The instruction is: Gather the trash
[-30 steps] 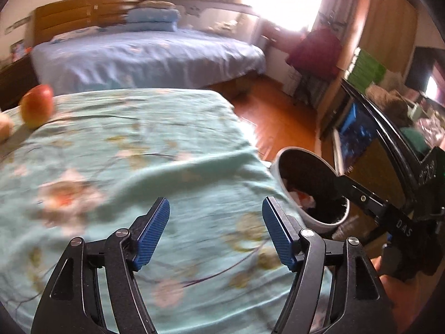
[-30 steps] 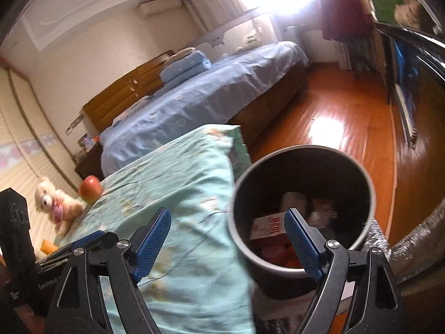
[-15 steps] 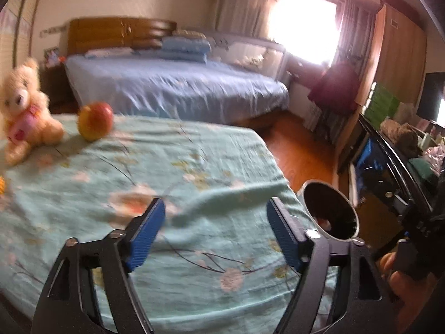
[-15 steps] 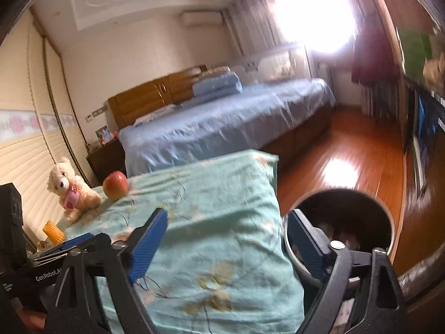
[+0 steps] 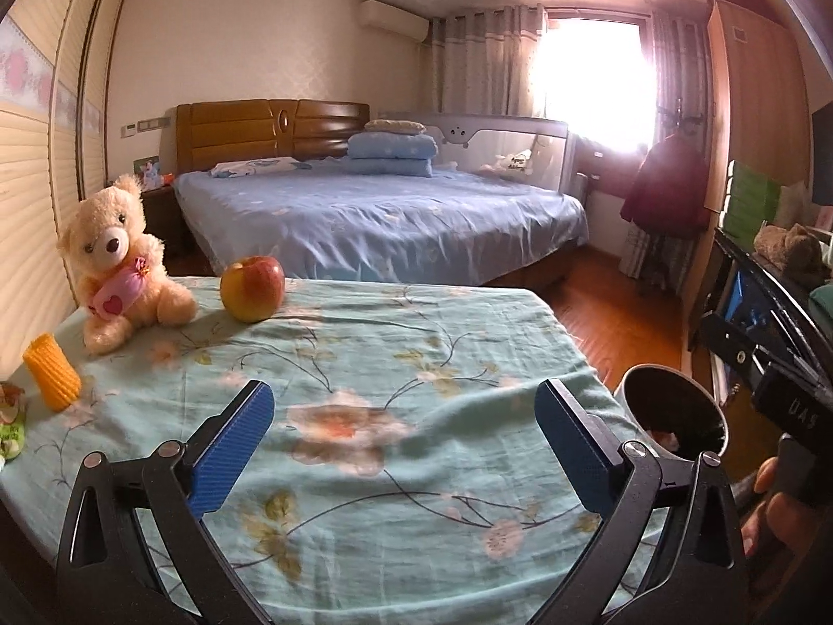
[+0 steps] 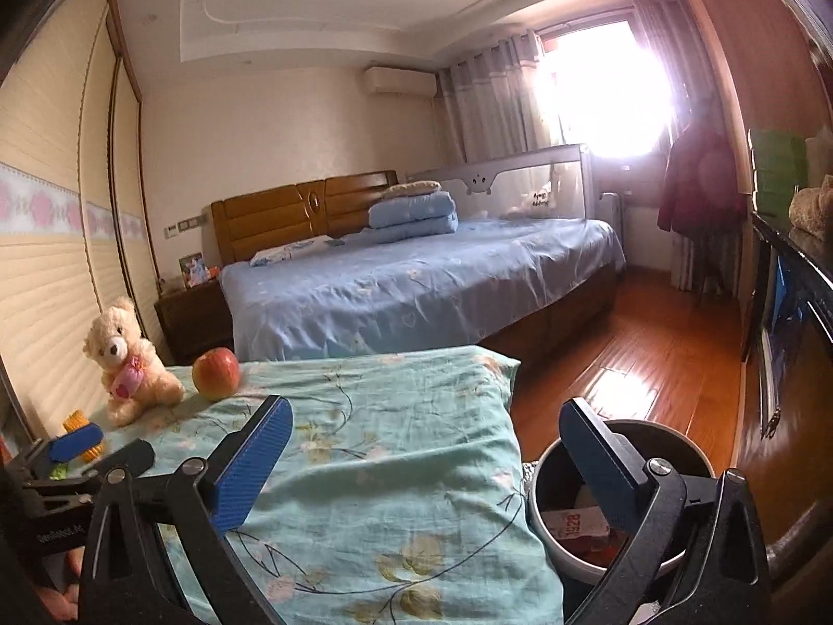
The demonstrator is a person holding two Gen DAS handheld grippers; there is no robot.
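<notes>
My left gripper (image 5: pixel 403 401) hovers over the teal floral tablecloth (image 5: pixel 416 333); its jaws are opening with nothing between them. My right gripper (image 6: pixel 426 416) hangs at the table's right edge, one finger over the round trash bin (image 6: pixel 677 435); its jaws are opening too, and they hold nothing. The bin (image 5: pixel 671 401) stands on the floor beside the table and holds a red-and-white carton (image 6: pixel 572 523) and other scraps. A crumpled green and white wrapper (image 5: pixel 10 424) lies at the table's far left edge, partly cut off.
On the table's far left stand a teddy bear (image 5: pixel 117 260), a red apple (image 5: pixel 252 289) and a yellow corn-shaped toy (image 5: pixel 52 377). Behind it is a blue bed (image 5: pixel 375 219). A wooden floor (image 6: pixel 651 364) and a dark cabinet (image 6: pixel 791 302) lie to the right.
Both views have swung up from the cloth and the bin toward the room. Both pairs of jaws stand wider. The bear, the corn toy and the wrapper have come into the left view.
</notes>
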